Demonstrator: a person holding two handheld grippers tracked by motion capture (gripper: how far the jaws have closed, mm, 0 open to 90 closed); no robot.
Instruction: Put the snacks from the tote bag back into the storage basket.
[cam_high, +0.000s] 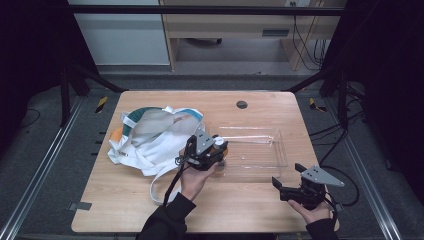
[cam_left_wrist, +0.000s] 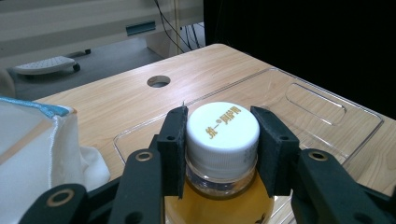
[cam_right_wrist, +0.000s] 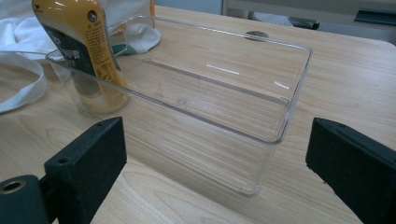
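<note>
A bottle (cam_left_wrist: 223, 128) of orange drink with a white cap stands between the jaws of my left gripper (cam_left_wrist: 223, 140), whose pads press on the cap from both sides. In the high view my left gripper (cam_high: 218, 145) sits at the left end of a clear plastic tray (cam_high: 281, 146). The right gripper view shows the bottle (cam_right_wrist: 88, 46) leaning slightly at that end, its lower part seen through the tray wall (cam_right_wrist: 289, 107). My right gripper (cam_high: 282, 189) rests near the table's front right, jaws wide apart (cam_right_wrist: 219, 154) with nothing between them, facing the tray.
A white cloth bag (cam_high: 155, 132) with teal and orange trim and long straps lies left of the tray. A round cable hole (cam_high: 242, 104) is in the table's far side. Bare wood (cam_high: 240, 200) lies along the front edge between the hands.
</note>
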